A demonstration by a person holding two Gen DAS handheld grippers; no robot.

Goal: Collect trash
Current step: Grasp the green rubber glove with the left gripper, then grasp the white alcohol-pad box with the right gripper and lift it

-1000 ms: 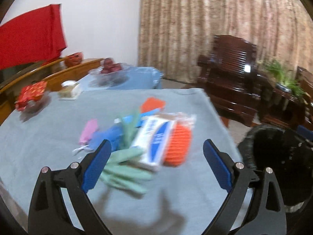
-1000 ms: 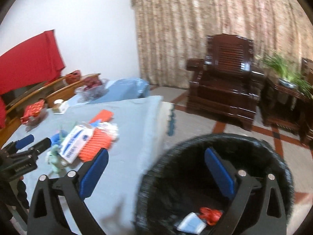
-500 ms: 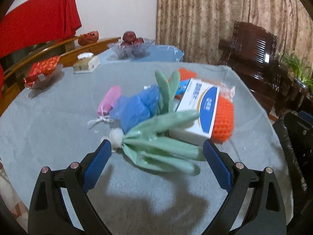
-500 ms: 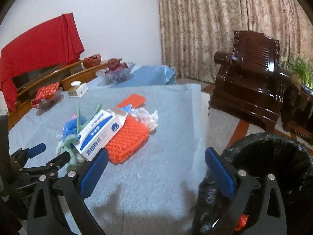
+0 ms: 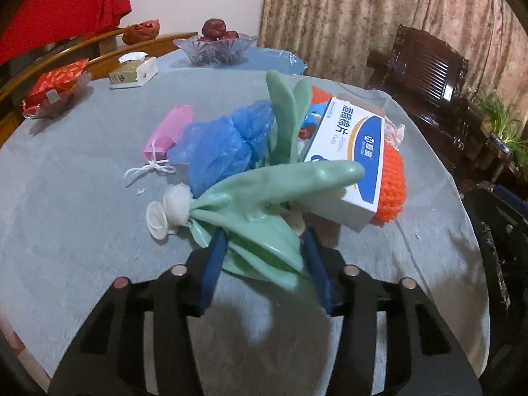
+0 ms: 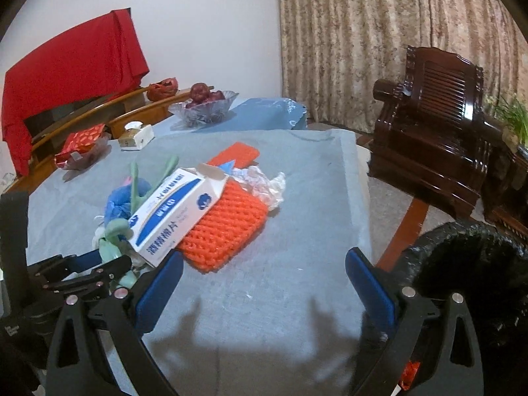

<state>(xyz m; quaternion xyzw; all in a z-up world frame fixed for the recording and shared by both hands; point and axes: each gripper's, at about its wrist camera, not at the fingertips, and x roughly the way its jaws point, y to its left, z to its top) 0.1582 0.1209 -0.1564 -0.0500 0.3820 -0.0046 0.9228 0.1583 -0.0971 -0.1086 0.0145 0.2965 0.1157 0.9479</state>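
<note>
A pile of trash lies on the grey-clothed table (image 5: 66,171): a pale green rubber glove (image 5: 264,211), a blue plastic bag (image 5: 227,145), a pink pouch (image 5: 168,128), a white and blue box (image 5: 349,158) and orange foam netting (image 5: 392,178). My left gripper (image 5: 264,250) is shut on the green glove's lower part. It also shows in the right wrist view (image 6: 95,264), holding the glove (image 6: 112,231). My right gripper (image 6: 264,274) is open and empty above the table's near edge, right of the box (image 6: 175,211). The black-lined trash bin (image 6: 468,264) stands at the right.
A glass fruit bowl (image 5: 214,46), a tissue box (image 5: 132,69) and a red packet (image 5: 56,82) stand at the table's far side. A dark wooden armchair (image 6: 435,125) and a plant (image 6: 511,118) are to the right, beyond the table.
My left gripper has moved forward onto the pile and closed on the green glove. My right gripper has swung left from over the bin to above the table.
</note>
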